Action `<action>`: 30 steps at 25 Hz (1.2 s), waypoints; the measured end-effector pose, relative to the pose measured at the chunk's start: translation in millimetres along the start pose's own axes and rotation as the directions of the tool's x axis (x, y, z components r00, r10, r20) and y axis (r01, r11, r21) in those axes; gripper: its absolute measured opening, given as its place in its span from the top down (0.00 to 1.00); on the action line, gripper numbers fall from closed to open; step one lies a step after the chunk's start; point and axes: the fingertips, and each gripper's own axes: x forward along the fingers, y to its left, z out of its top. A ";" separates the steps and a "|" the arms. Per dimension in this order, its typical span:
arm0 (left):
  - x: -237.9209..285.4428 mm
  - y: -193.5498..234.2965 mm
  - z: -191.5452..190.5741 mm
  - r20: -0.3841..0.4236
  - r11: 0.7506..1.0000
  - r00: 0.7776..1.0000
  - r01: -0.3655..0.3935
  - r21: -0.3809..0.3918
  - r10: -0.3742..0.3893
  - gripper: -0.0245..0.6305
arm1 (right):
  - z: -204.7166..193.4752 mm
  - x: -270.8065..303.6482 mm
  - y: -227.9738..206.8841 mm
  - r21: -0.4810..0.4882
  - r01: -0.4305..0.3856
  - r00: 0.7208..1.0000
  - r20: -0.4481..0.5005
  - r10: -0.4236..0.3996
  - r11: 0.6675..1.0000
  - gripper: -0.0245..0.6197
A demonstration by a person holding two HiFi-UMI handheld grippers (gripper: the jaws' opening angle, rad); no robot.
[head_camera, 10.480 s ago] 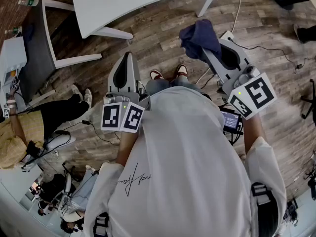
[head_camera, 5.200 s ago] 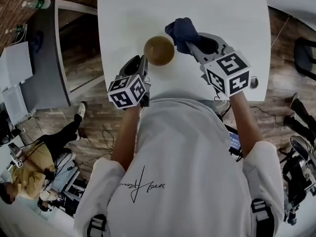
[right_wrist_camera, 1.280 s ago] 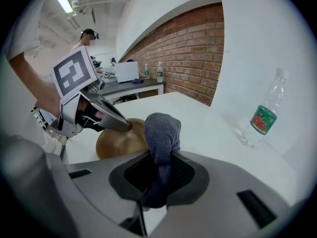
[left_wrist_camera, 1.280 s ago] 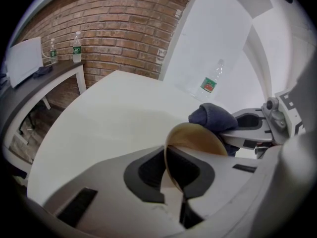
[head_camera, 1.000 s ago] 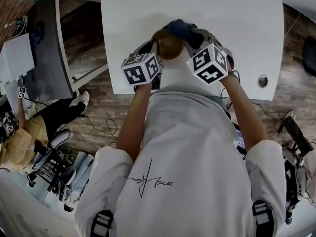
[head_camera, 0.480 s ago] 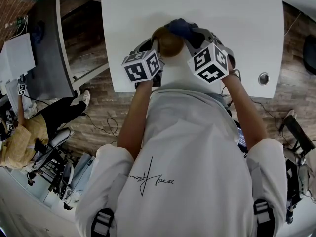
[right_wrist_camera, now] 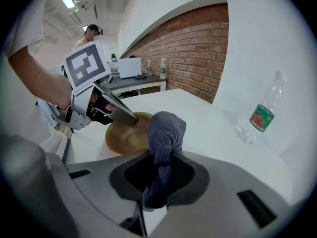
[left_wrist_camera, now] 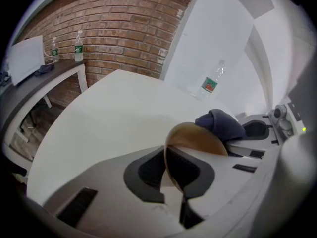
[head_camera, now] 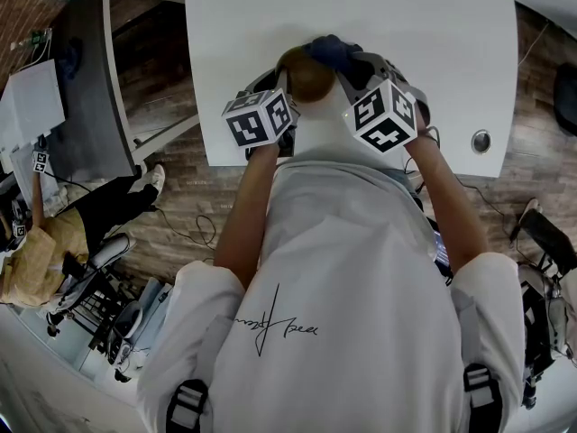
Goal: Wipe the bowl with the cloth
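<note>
The left gripper (left_wrist_camera: 167,158) is clenched on the rim of the brown bowl (left_wrist_camera: 198,139): the thin wall of the bowl stands between the two dark pads. The bowl is tilted steeply on edge, its opening turned toward the right gripper, over the near part of the white table (head_camera: 424,16) (contact with the tabletop cannot be confirmed). The dark blue cloth (right_wrist_camera: 166,131) is bunched into a rounded wad just beside the bowl's right edge and appears to touch it. The right gripper (right_wrist_camera: 159,171) grasps the lower end of the cloth, and the wad projects beyond its fingertips. A clear water bottle (right_wrist_camera: 262,114) with a green label stands on the table, well apart from the bowl.
</note>
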 end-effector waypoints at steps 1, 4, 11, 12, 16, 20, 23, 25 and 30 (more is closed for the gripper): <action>0.4 0.9 0.7 -0.001 1.000 1.000 0.000 -0.001 0.000 0.95 | 0.3 0.4 0.0 0.001 -0.001 1.000 -0.001 0.001 1.000 0.88; 1.6 2.3 1.2 -0.002 1.000 1.000 -0.003 -0.002 0.003 0.95 | -0.6 1.2 0.7 0.004 -0.001 1.000 -0.003 0.001 1.000 0.88; 0.4 1.3 0.1 -0.001 1.000 1.000 -0.012 0.005 0.012 0.95 | -3.1 -3.0 4.5 -0.009 0.004 1.000 -0.009 -0.004 1.000 0.88; 1.0 2.5 0.6 -0.001 1.000 1.000 -0.014 0.006 0.014 0.95 | -2.8 -2.0 4.8 -0.012 0.004 1.000 -0.011 -0.004 1.000 0.88; 3.3 4.3 2.0 -0.001 1.000 1.000 -0.018 0.006 0.018 0.95 | -3.5 -0.7 4.7 -0.021 0.004 1.000 -0.020 -0.004 1.000 0.88; 2.2 1.5 2.0 0.001 1.000 1.000 -0.020 0.008 0.020 0.95 | -6.0 -4.7 5.5 -0.032 0.006 1.000 -0.027 -0.007 0.999 0.88; 0.6 -1.2 2.6 0.003 1.000 1.000 -0.016 0.005 0.016 0.95 | -6.3 -8.7 5.6 -0.041 0.011 1.000 -0.028 -0.012 0.999 0.88; 0.1 -1.9 3.4 0.003 1.000 1.000 -0.018 0.003 0.018 0.95 | -6.2 -10.5 5.7 -0.043 0.011 0.999 -0.031 -0.012 0.999 0.88; 2.7 2.5 3.9 0.004 1.000 1.000 -0.021 0.002 0.021 0.95 | -7.3 -7.4 8.1 -0.043 0.006 0.999 -0.043 -0.007 0.999 0.88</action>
